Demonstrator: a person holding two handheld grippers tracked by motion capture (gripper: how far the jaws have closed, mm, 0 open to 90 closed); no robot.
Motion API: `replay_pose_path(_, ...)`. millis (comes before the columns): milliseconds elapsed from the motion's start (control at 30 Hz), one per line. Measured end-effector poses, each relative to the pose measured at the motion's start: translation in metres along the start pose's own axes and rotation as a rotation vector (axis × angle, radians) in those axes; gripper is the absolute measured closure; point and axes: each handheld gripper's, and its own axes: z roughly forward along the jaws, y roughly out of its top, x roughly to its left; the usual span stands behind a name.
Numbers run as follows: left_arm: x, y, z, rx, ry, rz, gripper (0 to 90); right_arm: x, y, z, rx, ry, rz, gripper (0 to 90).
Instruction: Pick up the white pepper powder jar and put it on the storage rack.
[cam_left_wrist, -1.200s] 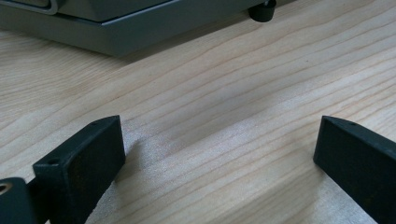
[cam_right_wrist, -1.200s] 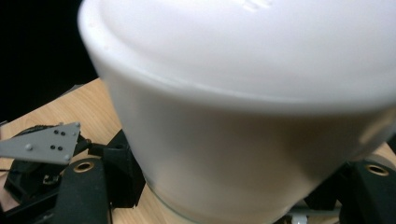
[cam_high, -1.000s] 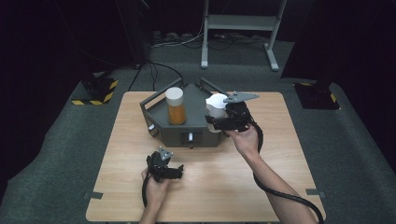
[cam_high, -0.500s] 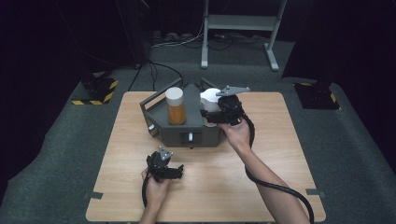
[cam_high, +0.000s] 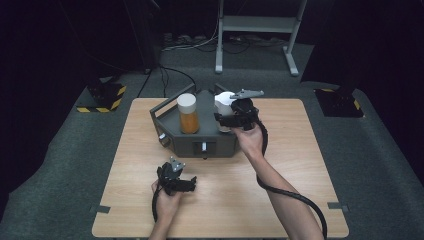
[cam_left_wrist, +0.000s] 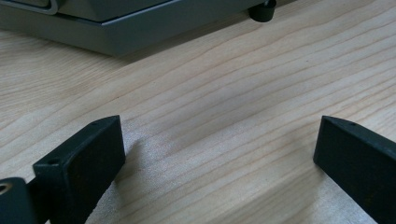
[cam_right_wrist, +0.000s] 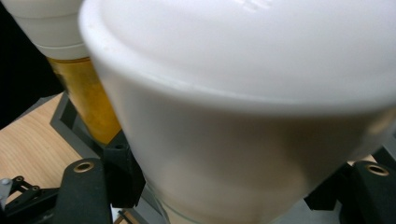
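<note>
A grey angular fixture (cam_high: 181, 144) stands on the wooden table (cam_high: 125, 150). An orange bottle with a white cap (cam_high: 187, 116) stands upright in its left part and is seen again behind the jaws, the orange bottle (cam_right_wrist: 86, 100). My right gripper (cam_high: 227, 120) is shut on a white container (cam_high: 225, 100) over the fixture's right part. Up close the white container (cam_right_wrist: 261, 116) sits between the jaws of the right gripper (cam_right_wrist: 224, 186). Whether it rests on the fixture is hidden. My left gripper (cam_high: 186, 182) lies on the table in front of the fixture. Seen along its own jaws, the left gripper (cam_left_wrist: 219, 158) is open and holds nothing.
The fixture's front edge (cam_left_wrist: 140, 32) and a black foot (cam_left_wrist: 262, 10) lie just ahead of the left gripper. The right gripper's cable (cam_high: 295, 197) trails along the forearm to the table's front right. A metal stand (cam_high: 255, 22) is on the floor behind.
The right gripper has carried the white container a little to the left, over the fixture and closer to the orange bottle. The left gripper has stayed in place.
</note>
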Motion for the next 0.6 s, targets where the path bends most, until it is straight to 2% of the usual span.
replay_pose_path(600, 0.0, 0.0, 0.0, 0.0, 0.001, -0.001, 2.0, 0.004, -0.002, 0.018, 0.022, -0.021, 0.002, 30.1)
